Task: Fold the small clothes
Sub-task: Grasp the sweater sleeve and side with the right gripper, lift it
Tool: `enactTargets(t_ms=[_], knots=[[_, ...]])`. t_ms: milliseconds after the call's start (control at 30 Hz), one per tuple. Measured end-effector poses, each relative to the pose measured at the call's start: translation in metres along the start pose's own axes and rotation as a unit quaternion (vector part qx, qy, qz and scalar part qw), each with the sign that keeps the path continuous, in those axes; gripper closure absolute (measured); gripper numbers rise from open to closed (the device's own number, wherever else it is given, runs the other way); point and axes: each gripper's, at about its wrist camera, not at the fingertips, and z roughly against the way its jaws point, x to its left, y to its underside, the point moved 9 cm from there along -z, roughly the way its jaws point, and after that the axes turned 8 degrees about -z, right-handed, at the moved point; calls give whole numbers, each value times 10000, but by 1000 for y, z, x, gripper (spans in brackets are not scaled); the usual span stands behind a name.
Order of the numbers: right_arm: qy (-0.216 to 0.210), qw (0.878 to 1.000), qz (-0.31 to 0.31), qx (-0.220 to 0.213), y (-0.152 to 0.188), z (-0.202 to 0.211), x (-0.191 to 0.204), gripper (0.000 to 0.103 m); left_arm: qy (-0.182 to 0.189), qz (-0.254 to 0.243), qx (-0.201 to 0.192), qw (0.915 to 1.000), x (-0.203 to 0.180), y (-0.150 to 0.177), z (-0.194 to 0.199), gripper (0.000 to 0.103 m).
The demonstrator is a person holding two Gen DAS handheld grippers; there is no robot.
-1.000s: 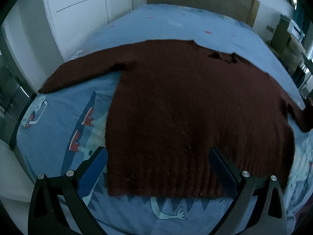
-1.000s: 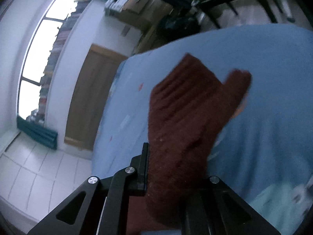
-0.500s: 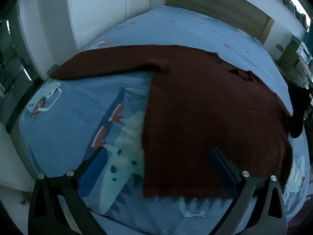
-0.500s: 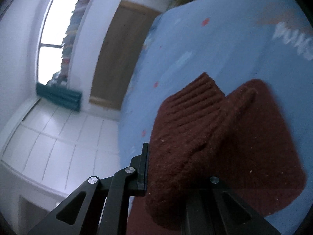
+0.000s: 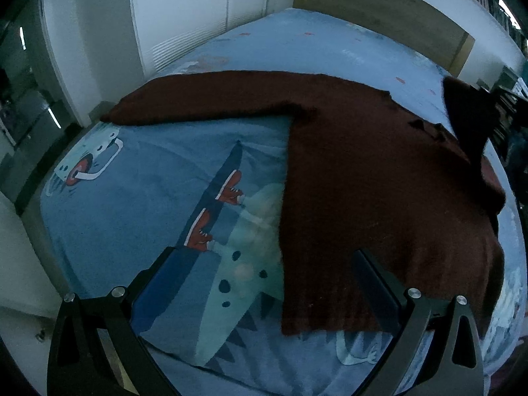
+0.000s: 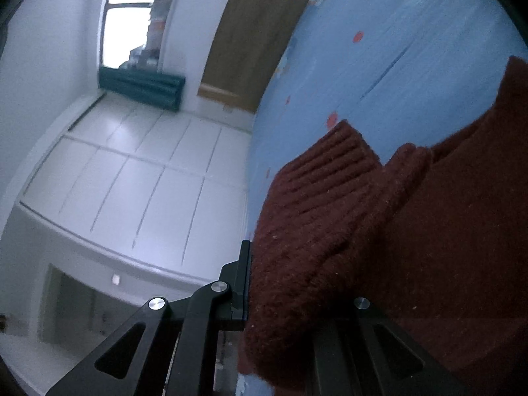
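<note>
While right gripper (image 6: 280, 297) pinches sweater (image 5: 379, 181) cuff (image 6: 313, 198) — left gripper (image 5: 260, 274) gapes wide, empty, above bed (image 5: 132, 198).

Dark red sweater (image 5: 379, 198) flat on blue bedsheet (image 5: 132, 204); left claw (image 5: 264, 283) open above hem.
</note>
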Motion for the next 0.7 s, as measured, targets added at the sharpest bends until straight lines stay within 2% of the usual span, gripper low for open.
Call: enactTargets(t_ms=[233, 433, 533, 700], knots=[[536, 9958, 463, 589, 54, -50, -13, 94, -72, 69, 97, 9999, 12, 5, -5, 2], [1231, 9833, 911, 986, 93, -79, -42, 93, -89, 107, 133, 9998, 16, 7, -8, 2], [1571, 9734, 1210, 1151, 106, -89, -54, 93, -101, 136, 160, 9997, 19, 9, -10, 2], [2117, 9480, 1897, 1429, 131, -103, -66, 88, -111, 140, 207, 9996, 20, 12, -11, 2]])
